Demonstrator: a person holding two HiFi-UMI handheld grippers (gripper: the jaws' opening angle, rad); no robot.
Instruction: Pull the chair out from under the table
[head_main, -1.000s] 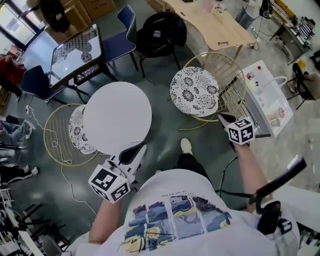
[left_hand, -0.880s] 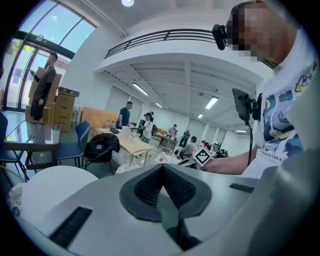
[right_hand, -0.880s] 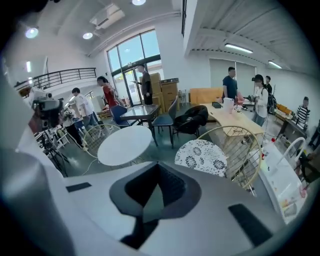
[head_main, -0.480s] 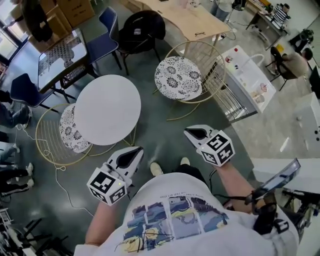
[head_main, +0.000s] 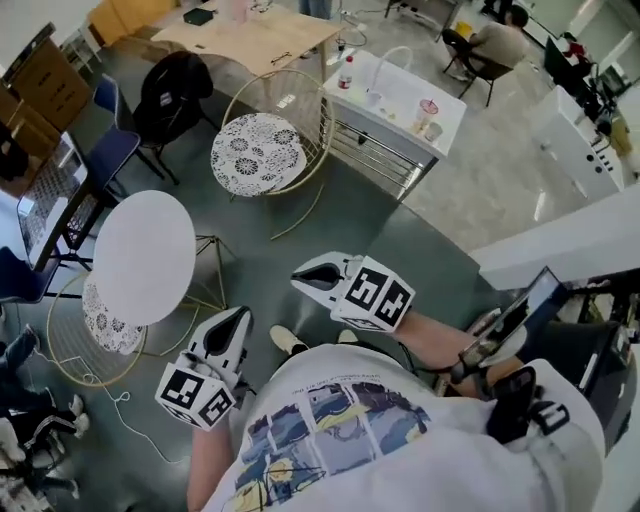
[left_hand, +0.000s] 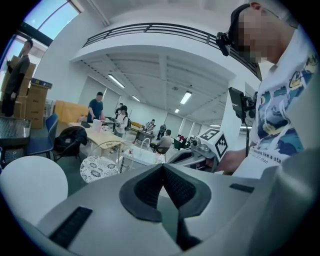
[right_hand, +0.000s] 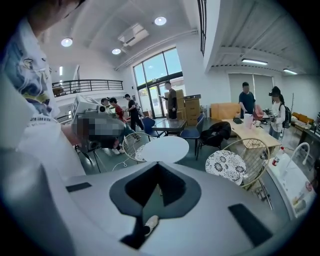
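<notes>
A gold wire chair with a patterned round cushion stands out on the floor, well apart from the white round table. A second wire chair sits half under that table's near edge. My left gripper and right gripper hang close to the person's body, both shut and holding nothing, far from either chair. The right gripper view shows its shut jaws with the table and free chair beyond. The left gripper is also shut; past it are the table and cushion.
A wooden table, a black chair with a jacket and a blue chair stand behind. A white cart with bottles is right of the free chair. Several people stand around the room. A cable lies on the floor.
The right gripper came away from the wire chair's back rim and drew in toward the body. The left gripper also pulled back. The head view swung, so table and chairs slid left.
</notes>
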